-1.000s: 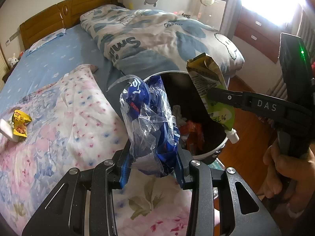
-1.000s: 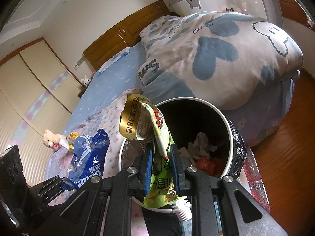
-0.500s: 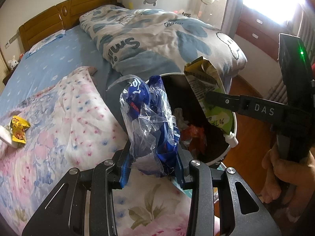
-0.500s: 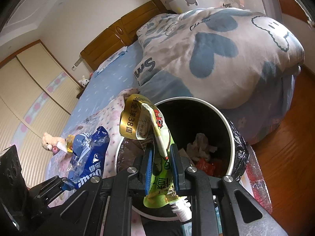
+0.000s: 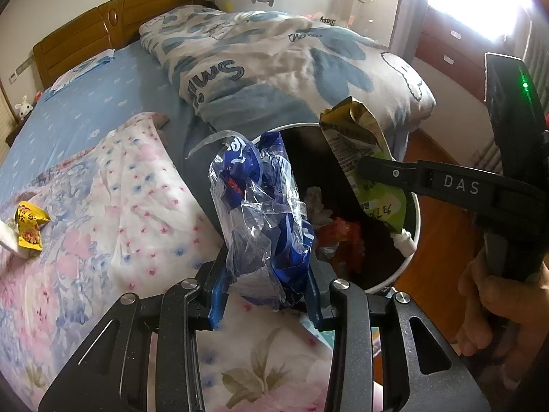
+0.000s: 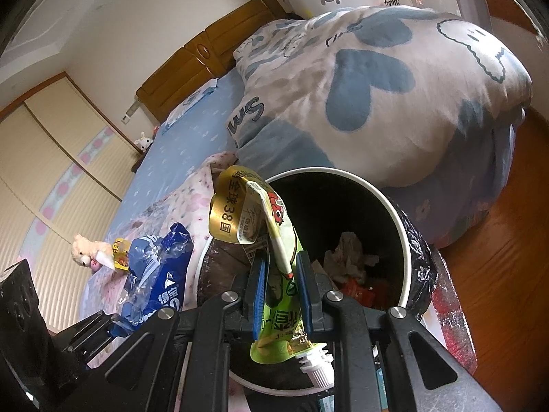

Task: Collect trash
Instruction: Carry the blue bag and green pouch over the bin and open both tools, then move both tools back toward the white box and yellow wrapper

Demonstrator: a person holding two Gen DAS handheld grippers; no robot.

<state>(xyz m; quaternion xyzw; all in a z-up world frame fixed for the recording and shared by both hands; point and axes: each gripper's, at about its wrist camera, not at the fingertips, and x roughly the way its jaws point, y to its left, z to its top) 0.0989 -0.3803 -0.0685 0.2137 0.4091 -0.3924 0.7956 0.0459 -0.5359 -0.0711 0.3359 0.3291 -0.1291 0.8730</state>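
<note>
the bed point(image 5: 85, 110) is lying just beside the trash bin point(image 5: 413, 226), so anything released short of the rim is likely landing on the floral cover point(image 5: 113, 206). the left gripper point(image 5: 266, 286) is clamping the blue plastic wrapper point(image 5: 264, 213) with jaws partly closed, and it is hanging at the bin's near edge rather than over the opening: a drop here risks a miss. the right gripper point(image 6: 280, 297) is pinching the green spouted pouch point(image 6: 274, 295) narrowly above the bin; its folded top may be catching the rim. a yellow wrapper point(image 5: 29, 225) is remaining uncollected on the bed.
</note>
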